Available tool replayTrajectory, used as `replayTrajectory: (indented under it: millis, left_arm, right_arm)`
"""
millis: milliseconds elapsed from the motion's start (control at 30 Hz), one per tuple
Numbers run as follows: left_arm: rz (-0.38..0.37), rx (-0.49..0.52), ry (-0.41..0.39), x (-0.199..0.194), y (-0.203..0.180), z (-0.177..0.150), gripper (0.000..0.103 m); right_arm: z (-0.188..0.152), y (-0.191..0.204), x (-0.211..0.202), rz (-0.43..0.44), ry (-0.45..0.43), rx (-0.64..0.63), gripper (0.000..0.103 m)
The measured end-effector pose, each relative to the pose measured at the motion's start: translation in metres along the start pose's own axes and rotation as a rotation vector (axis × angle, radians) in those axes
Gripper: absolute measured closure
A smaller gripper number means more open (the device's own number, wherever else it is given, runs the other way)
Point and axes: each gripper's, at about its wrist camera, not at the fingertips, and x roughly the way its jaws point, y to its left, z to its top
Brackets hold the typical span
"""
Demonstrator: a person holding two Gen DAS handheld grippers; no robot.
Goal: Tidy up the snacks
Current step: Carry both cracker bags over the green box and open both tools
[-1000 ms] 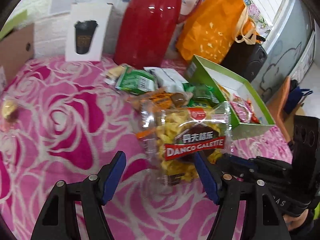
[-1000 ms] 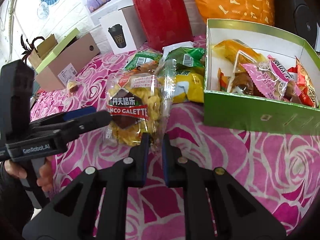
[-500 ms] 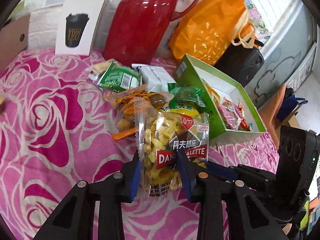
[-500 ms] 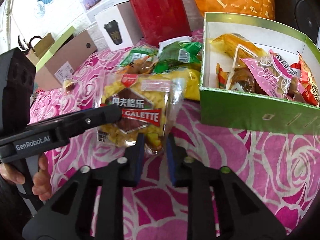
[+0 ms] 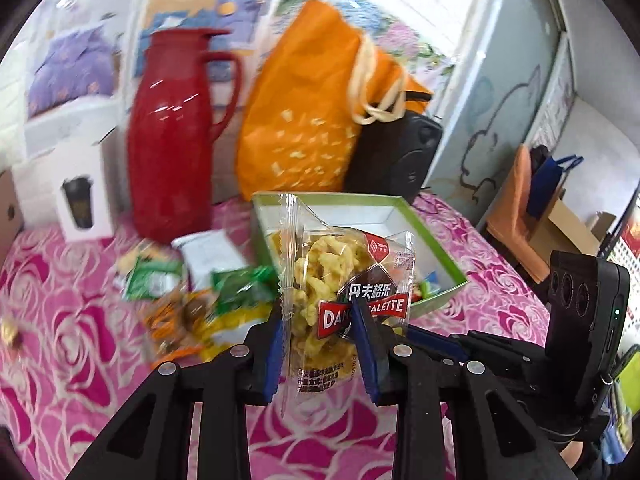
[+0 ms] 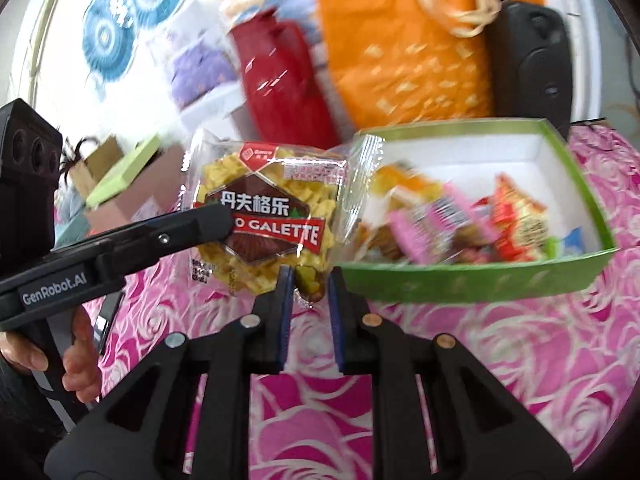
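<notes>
Left wrist view: I am holding the galette packet (image 5: 340, 296) clamped between the fingers of the left gripper (image 5: 320, 334), lifted off the rose-patterned desk (image 5: 80, 340) and hanging in front of the green box (image 5: 440, 288). Loose snacks (image 5: 200, 292) are lying on the cloth to the left of the box, beneath the red jug (image 5: 172, 148) and the orange bag (image 5: 304, 120).

Right wrist view: I am pinching the lower edge of the same packet (image 6: 264, 208) with the right gripper (image 6: 308, 292), whose fingers are nearly together on the thin wrapper. The left gripper (image 6: 216, 220) is reaching in from the left across the packet's label.

Step in hand, as I judge it: I am carrying the packet, held at two places, toward the box (image 6: 460, 280). The next move calls for bringing it over the near wall and above the bare white floor at the back, then letting both pairs of fingers go without dragging the wrapper.

Differences between views: only the right wrist view is showing the box's contents (image 6: 460, 220), pink and red wrappers crowded along the near wall. Only the left wrist view is showing the snacks waiting on the desk.
</notes>
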Motion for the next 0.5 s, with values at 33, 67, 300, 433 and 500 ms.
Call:
replayTrajectory:
  millis: [33, 67, 300, 433, 500]
  left_arm:
    - [-0.008, 0.014, 0.0, 0.005, -0.007, 0.005, 0.071]
    - [-0.017, 0.029, 0.002, 0.011, -0.013, 0.01, 0.071]
    - [-0.075, 0.082, 0.027, 0.063, -0.052, 0.037, 0.071]
    - [-0.073, 0.095, 0.046, 0.091, -0.06, 0.046, 0.071]
    - [-0.061, 0.095, 0.059, 0.103, -0.059, 0.047, 0.07]
  right_arm:
    - [0.002, -0.006, -0.003, -0.01, -0.01, 0.011, 0.084]
    - [0.005, -0.014, -0.006, -0.021, -0.02, 0.025, 0.084]
    - [0.019, -0.068, -0.014, -0.088, -0.063, 0.101, 0.084]
    - [0.024, -0.095, -0.005, -0.099, -0.062, 0.128, 0.084]
    - [0.026, -0.103, 0.003, -0.105, -0.053, 0.123, 0.084]
